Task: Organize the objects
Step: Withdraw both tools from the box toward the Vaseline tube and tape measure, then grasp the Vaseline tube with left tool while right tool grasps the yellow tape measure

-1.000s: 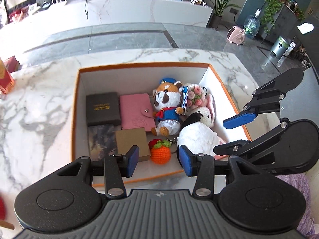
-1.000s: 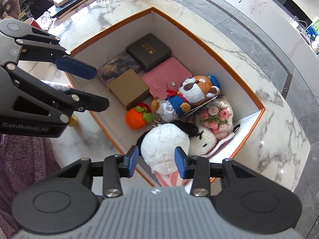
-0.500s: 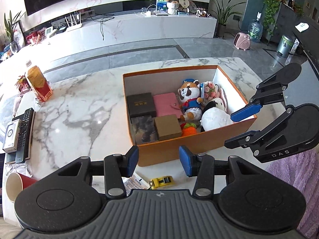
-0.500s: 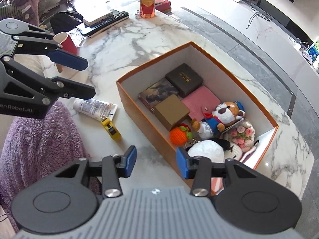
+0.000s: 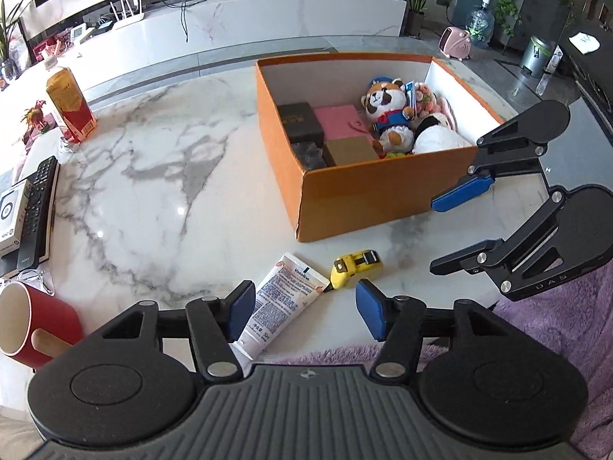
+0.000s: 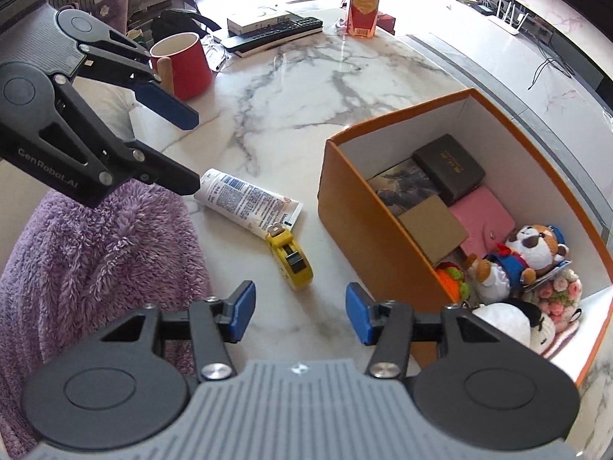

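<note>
Tape measure (image 6: 292,257), yellow, lies on marble table (image 5: 153,191) betw. lotion tube (image 5: 281,303) & orange box (image 5: 364,191), long axis running away from right gripper (image 6: 297,312), which is nearer. Both grippers, incl. left gripper (image 5: 304,312), gape wide w/ nothing held.

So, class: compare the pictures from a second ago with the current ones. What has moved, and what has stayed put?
Both hand-held grippers, left and right, have pulled back from over the orange box toward the table's near edge, bringing the cream tube and yellow tape measure into view. Both jaws are open and empty, as before. The box's contents, including the plush bear, look unchanged.
</note>
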The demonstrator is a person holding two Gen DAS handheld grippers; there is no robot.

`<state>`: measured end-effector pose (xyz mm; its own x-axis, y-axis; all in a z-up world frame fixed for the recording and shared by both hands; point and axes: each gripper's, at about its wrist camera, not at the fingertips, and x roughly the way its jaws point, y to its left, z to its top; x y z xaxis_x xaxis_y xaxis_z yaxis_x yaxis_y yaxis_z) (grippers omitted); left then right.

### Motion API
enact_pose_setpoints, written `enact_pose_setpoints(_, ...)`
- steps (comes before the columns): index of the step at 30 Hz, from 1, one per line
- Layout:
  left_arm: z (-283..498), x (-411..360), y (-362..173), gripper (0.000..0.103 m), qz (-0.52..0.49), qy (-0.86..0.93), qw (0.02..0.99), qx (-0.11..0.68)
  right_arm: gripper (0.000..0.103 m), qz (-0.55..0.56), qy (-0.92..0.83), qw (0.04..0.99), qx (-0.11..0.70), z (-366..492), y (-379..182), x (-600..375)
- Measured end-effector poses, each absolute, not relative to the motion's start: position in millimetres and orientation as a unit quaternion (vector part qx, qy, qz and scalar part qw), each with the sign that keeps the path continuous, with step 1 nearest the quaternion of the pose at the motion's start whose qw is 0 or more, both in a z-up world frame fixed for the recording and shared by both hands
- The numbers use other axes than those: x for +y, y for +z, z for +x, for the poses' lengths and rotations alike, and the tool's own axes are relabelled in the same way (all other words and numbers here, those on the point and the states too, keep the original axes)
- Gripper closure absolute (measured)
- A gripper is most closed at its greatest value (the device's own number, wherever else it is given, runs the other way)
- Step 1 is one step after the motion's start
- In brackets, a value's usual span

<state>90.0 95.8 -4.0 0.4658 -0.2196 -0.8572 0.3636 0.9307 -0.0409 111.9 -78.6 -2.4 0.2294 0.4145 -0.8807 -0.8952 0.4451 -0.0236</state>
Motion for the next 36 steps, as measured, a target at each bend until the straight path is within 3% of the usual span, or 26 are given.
enact_pose_setpoints(6, 97, 81, -35, 0.028, 0.164, -0.211, 0.825, 0.498, 0.037, -0.313, 0.462, 0.712, 0.426, 120, -29, -56)
enact_pose_setpoints(14, 124, 68, -69, 0.028, 0.217, -0.242, 0.784, 0.529, 0.039, -0.341, 0.488, 0.692, 0.409, 126, -55, -27)
enact_pose_setpoints(19, 136, 65, -82, 0.028, 0.243, -0.256, 0.762, 0.543, 0.052, -0.347, 0.492, 0.684, 0.412, 132, -66, -19)
enact_pose_setpoints(24, 142, 59, -92, 0.027, 0.258, -0.270, 0.748, 0.549, 0.080, -0.334, 0.489, 0.677, 0.437, 138, -72, -23)
enact_pose_setpoints(36, 158, 46, -109, 0.026, 0.260, -0.265, 0.736, 0.565, 0.082, -0.347, 0.447, 0.687, 0.456, 134, -70, -65)
